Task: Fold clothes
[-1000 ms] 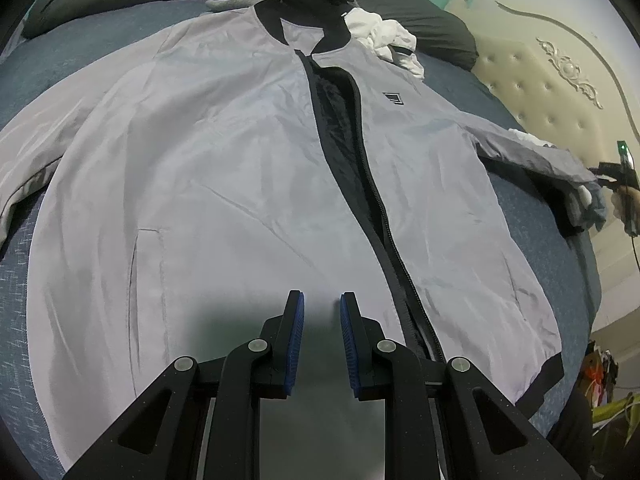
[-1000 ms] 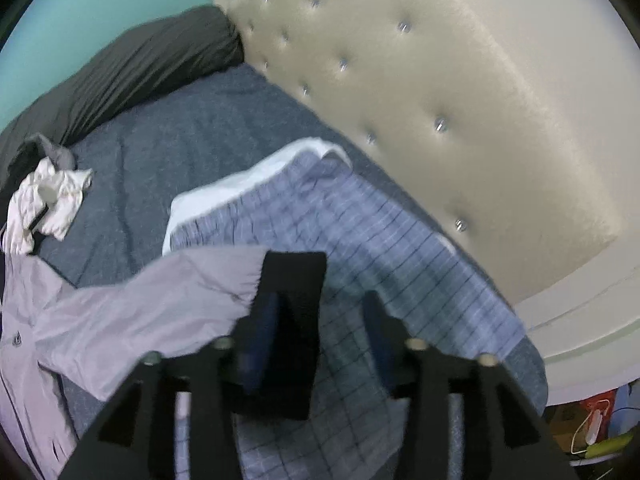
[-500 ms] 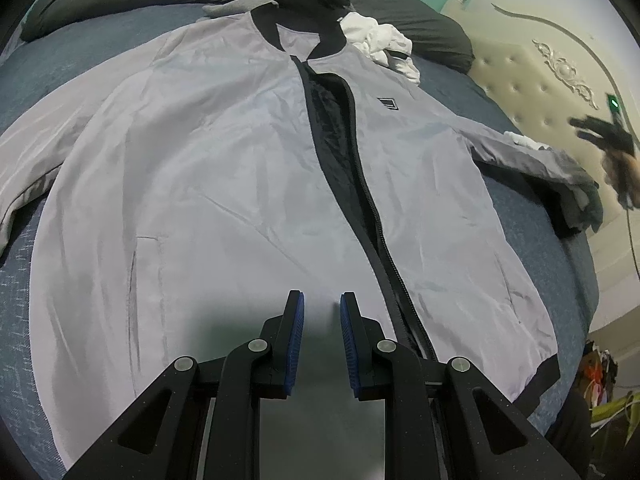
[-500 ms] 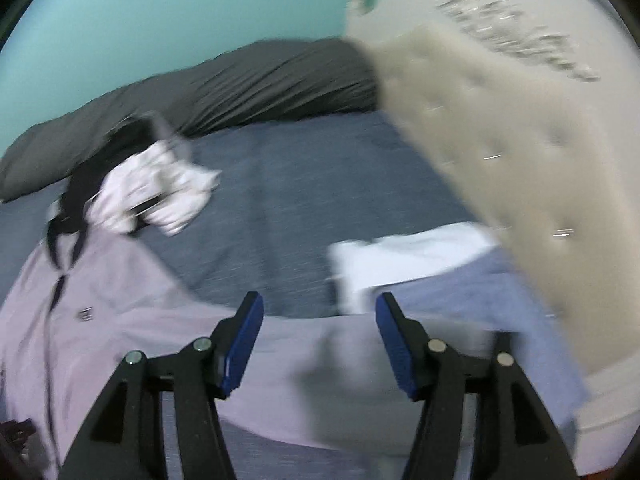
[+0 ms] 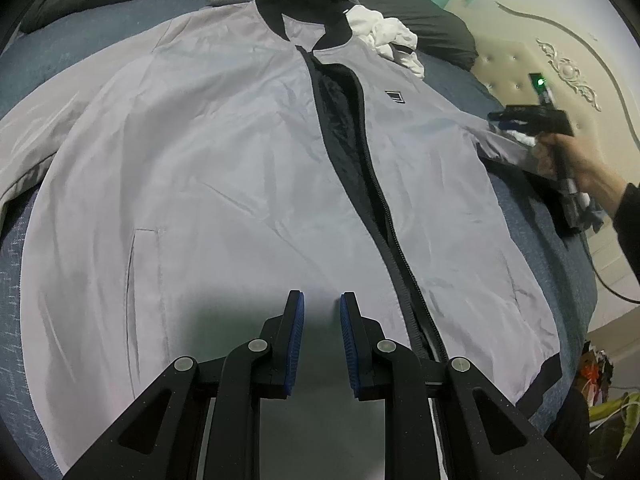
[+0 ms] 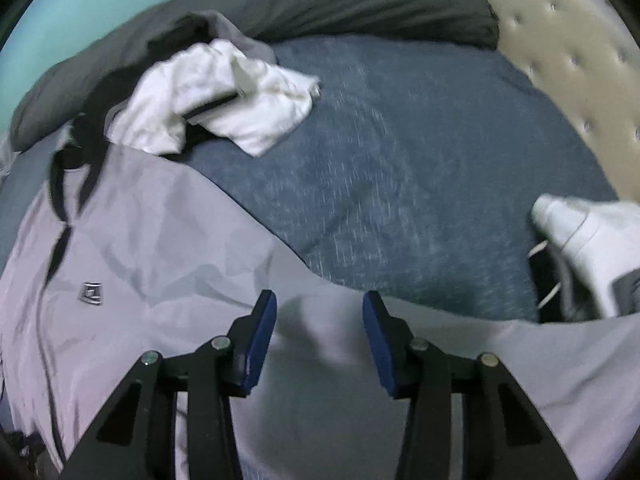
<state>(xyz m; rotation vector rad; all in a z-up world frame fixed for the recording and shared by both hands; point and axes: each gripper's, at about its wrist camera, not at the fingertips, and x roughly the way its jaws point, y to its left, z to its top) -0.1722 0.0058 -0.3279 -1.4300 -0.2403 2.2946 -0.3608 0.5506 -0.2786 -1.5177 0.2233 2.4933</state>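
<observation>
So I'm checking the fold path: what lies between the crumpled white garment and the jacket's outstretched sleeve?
Only bare blue bedcover lies between the white garment and the jacket sleeve, seen in the right wrist view.

Blue bedspread [image 6: 400, 168], dark bolster [image 6: 320, 4], cream tufted headboard [image 6: 568, 56], teal wall [image 6: 80, 4].

Black tongs [image 5: 322, 308], blue pads [image 5: 295, 338], silver screws; dk sleeve [image 5: 628, 216].
</observation>
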